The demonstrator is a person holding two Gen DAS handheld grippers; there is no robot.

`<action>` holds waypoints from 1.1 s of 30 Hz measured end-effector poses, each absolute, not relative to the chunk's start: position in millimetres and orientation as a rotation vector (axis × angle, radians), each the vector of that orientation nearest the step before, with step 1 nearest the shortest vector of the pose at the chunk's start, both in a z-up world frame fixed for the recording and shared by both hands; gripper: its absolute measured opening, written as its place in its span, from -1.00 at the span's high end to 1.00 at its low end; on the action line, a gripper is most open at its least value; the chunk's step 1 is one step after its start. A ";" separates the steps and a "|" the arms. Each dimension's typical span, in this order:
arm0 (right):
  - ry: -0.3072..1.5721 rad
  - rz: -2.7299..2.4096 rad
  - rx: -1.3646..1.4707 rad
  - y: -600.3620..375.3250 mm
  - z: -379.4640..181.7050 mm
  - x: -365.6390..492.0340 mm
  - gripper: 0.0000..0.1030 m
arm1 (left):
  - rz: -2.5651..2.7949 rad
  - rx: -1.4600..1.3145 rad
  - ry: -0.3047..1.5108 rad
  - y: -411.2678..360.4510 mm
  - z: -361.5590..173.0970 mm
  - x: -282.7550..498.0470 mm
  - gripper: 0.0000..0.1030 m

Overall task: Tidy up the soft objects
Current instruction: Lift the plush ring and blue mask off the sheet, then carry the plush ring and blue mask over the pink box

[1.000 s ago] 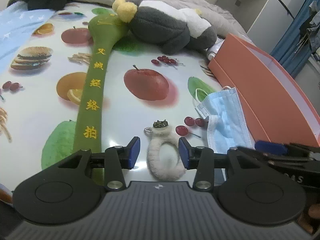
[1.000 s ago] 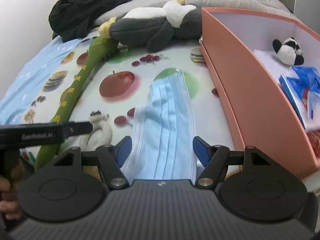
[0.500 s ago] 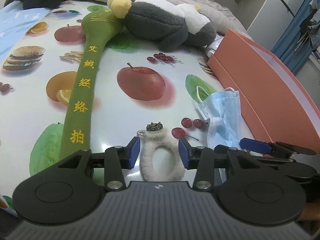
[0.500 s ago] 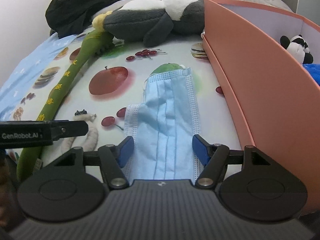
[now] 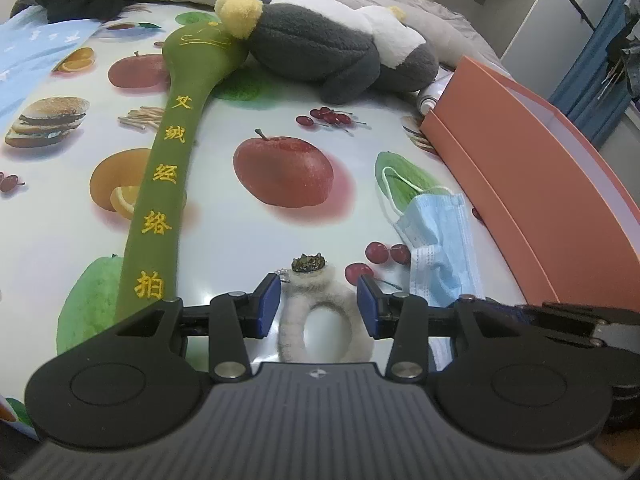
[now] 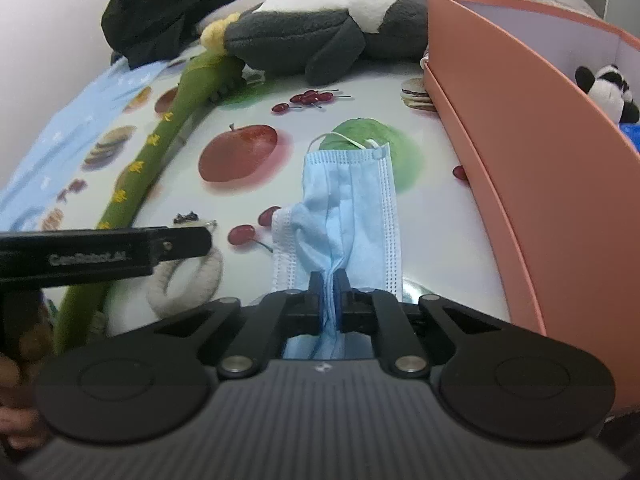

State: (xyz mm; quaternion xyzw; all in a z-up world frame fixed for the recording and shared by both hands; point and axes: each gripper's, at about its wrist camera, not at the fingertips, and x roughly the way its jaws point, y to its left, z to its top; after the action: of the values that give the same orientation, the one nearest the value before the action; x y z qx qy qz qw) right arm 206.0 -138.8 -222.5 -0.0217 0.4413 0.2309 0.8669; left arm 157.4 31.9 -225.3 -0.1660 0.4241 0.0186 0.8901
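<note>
Half a second back gaping over the mask (image 6: 352,208), now pinched on its near edge beside the box (image 6: 532,184): right gripper (image 6: 329,280) ready to lift, left gripper (image 5: 318,300) wide around the ring (image 5: 320,312).

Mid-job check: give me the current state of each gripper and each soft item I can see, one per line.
Right gripper: shut on the face mask.
Face mask: bunched at the near end, lying on the tablecloth.
Left gripper: open, straddling the fuzzy ring.
Fuzzy ring: flat, not gripped.
Green plush stick: lying flat.
Penguin plush: lying on its side.
Orange box: open, panda plush inside.
</note>
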 end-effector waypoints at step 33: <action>0.839 0.465 0.003 -157.2 -165.1 192.1 0.85 | 0.039 -0.289 0.808 15.0 -183.1 153.9 0.48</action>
State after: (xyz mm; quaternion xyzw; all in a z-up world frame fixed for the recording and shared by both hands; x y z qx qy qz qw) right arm 192.1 -157.2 -165.1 0.0013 0.4036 0.2239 0.8871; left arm 153.9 15.0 -183.1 -0.1403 0.3919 0.0187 0.9091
